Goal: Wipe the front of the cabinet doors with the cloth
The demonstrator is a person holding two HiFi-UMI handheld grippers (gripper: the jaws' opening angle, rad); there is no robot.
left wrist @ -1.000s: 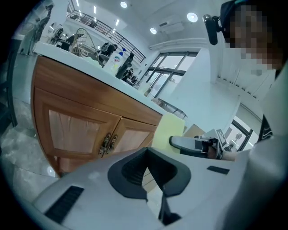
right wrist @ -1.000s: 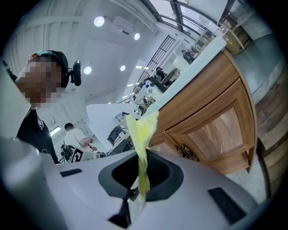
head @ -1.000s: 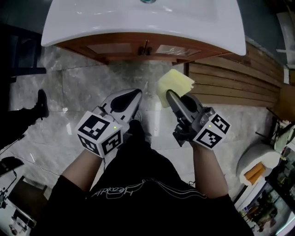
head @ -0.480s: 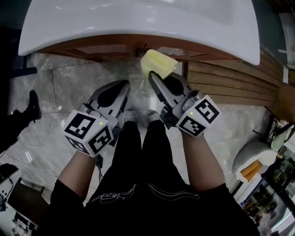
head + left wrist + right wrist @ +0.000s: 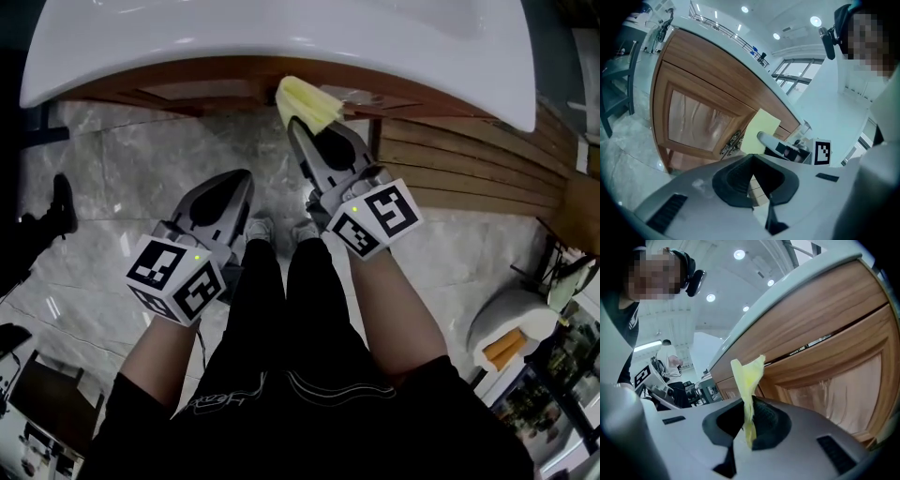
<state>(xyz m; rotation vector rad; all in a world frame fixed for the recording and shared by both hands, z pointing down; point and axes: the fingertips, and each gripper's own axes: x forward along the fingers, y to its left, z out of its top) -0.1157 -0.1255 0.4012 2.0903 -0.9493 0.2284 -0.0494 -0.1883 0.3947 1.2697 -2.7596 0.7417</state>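
The yellow cloth (image 5: 305, 101) is pinched in my right gripper (image 5: 298, 129), which is shut on it and holds it up against the wooden cabinet front (image 5: 216, 89), just under the white sink top (image 5: 281, 42). In the right gripper view the cloth (image 5: 746, 380) stands folded between the jaws, close to the cabinet door (image 5: 843, 380). My left gripper (image 5: 234, 183) hangs lower and to the left, shut and holding nothing. Its view shows the left door's glass panel (image 5: 698, 117), the ornate handles (image 5: 731, 143) and the cloth (image 5: 759, 131).
A slatted wooden panel (image 5: 469, 159) runs along the right of the cabinet. Below it is the marble floor (image 5: 112, 178), where another person's shoe (image 5: 61, 202) stands at the far left. A white container (image 5: 511, 323) sits at lower right. A dark chair (image 5: 618, 89) stands left of the cabinet.
My right gripper has carried the cloth forward from over the floor up to the cabinet front. The left gripper has stayed low and shut, drifting slightly left.
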